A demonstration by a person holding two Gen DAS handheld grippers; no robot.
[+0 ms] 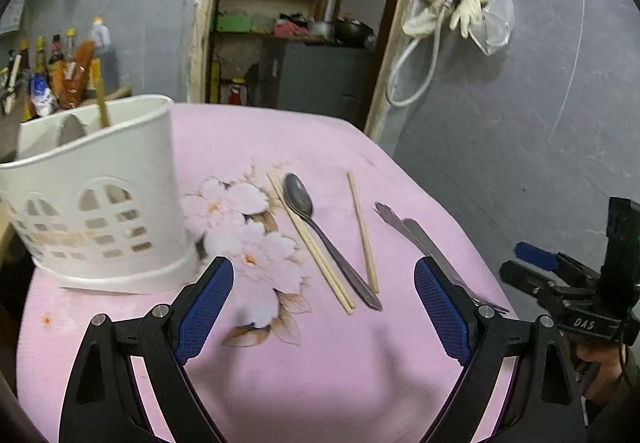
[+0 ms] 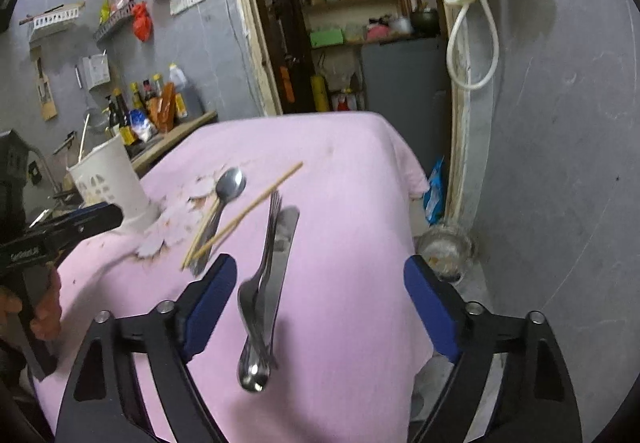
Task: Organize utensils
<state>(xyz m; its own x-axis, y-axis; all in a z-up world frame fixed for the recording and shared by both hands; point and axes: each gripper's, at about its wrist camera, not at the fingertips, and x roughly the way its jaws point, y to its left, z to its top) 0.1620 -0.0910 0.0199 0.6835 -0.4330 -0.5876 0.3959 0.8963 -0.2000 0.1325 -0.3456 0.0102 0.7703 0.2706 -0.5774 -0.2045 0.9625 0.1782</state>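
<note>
Nearest in the left wrist view, the left gripper [image 1: 324, 307] stands wide open and empty above the pink cloth [image 1: 320, 383]. The right gripper [image 2: 320, 307] is likewise spread wide, holding nothing, with the fork [image 2: 264, 283] and knife [image 2: 282, 255] lying together between its fingers. Further out, toward twelve o'clock from the left gripper, the spoon [image 1: 320, 231] lies beside a pair of chopsticks [image 1: 310, 243], with a single chopstick [image 1: 362, 233] at one o'clock. At ten o'clock stands the white utensil holder [image 1: 92, 195], one stick [image 1: 103, 105] already upright inside. Judging by this, sorting has barely begun: five or so pieces remain loose.
</note>
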